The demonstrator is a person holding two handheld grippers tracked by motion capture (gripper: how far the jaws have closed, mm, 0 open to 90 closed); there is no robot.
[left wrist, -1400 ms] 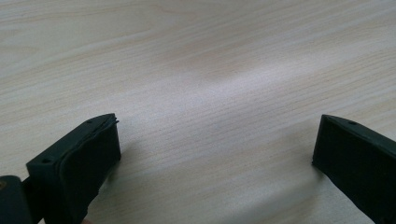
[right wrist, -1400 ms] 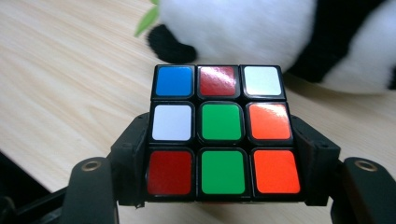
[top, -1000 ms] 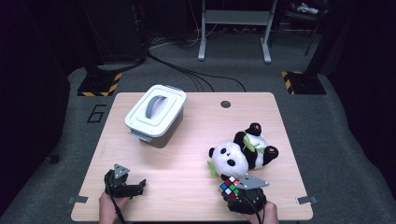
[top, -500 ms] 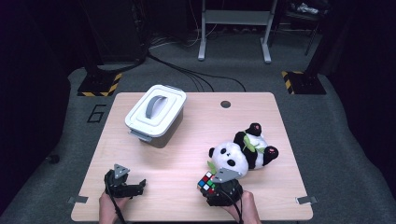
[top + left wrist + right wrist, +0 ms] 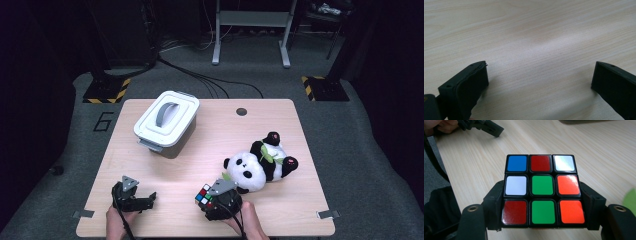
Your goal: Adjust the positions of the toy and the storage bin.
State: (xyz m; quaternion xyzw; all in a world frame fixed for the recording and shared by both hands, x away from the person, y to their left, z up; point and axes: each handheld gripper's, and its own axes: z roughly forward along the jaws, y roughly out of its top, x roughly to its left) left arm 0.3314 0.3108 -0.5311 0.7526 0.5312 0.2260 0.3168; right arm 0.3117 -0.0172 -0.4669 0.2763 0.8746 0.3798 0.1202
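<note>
**Scrambled colours clamped, set-down yet to come**

Pale wood fills the high view: the right gripper (image 5: pixel 212 196) holds the puzzle cube (image 5: pixel 204 194) near the table's (image 5: pixel 280 125) front edge, just beside the plush panda (image 5: pixel 257 167); the lidded white box (image 5: pixel 167 122) stands well apart. The grasp looks done; placing remains, to my judgement.

The left gripper view shows the left gripper (image 5: pixel 539 82) gaping over bare wood.

The right gripper view alone shows the pads (image 5: pixel 592 205) pressing the cube's sides.

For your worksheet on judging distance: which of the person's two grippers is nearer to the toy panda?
Right. The right gripper, holding the puzzle cube, sits just beside the toy panda; the left gripper rests open near the table's opposite front corner.
</note>
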